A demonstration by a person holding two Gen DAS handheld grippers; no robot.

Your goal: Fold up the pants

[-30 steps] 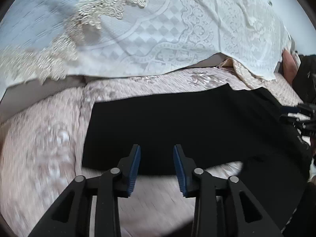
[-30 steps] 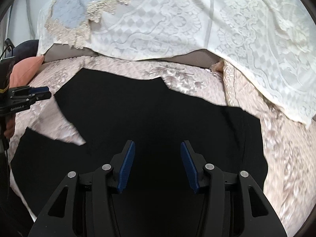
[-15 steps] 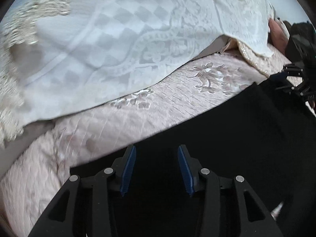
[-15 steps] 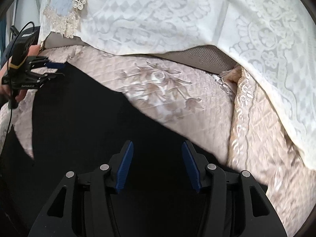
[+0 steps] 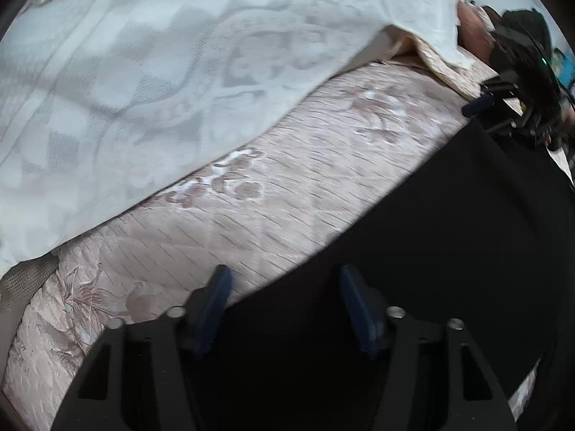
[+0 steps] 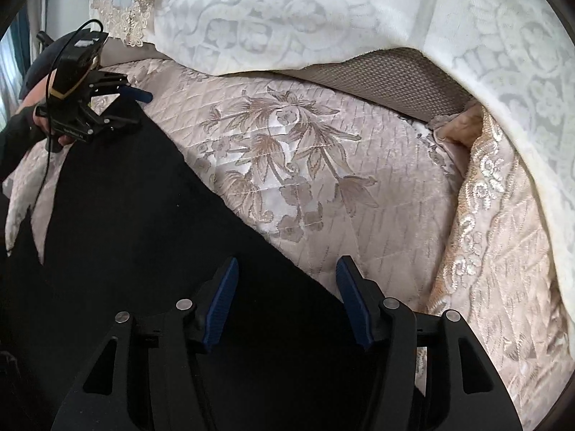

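Black pants [image 5: 449, 237] lie flat on a pink quilted bedspread [image 5: 287, 197]; they also show in the right wrist view [image 6: 125, 222]. My left gripper [image 5: 284, 280] is open, its blue pads straddling the far edge of the pants near one end. My right gripper [image 6: 287, 269] is open over the same far edge near the other end. Each gripper shows in the other's view: the right one [image 5: 503, 107] at the upper right, the left one [image 6: 118, 107] at the upper left. Neither holds cloth.
A white lace cover [image 6: 323, 18] hangs over the sofa back behind the bedspread, with grey upholstery [image 6: 388, 75] showing under it. A lace-trimmed cushion cover [image 6: 496, 215] lies to the right. A hand [image 6: 39, 122] holds the left gripper.
Both grippers have moved forward and down across the pants to their far edge. Both stayed open.
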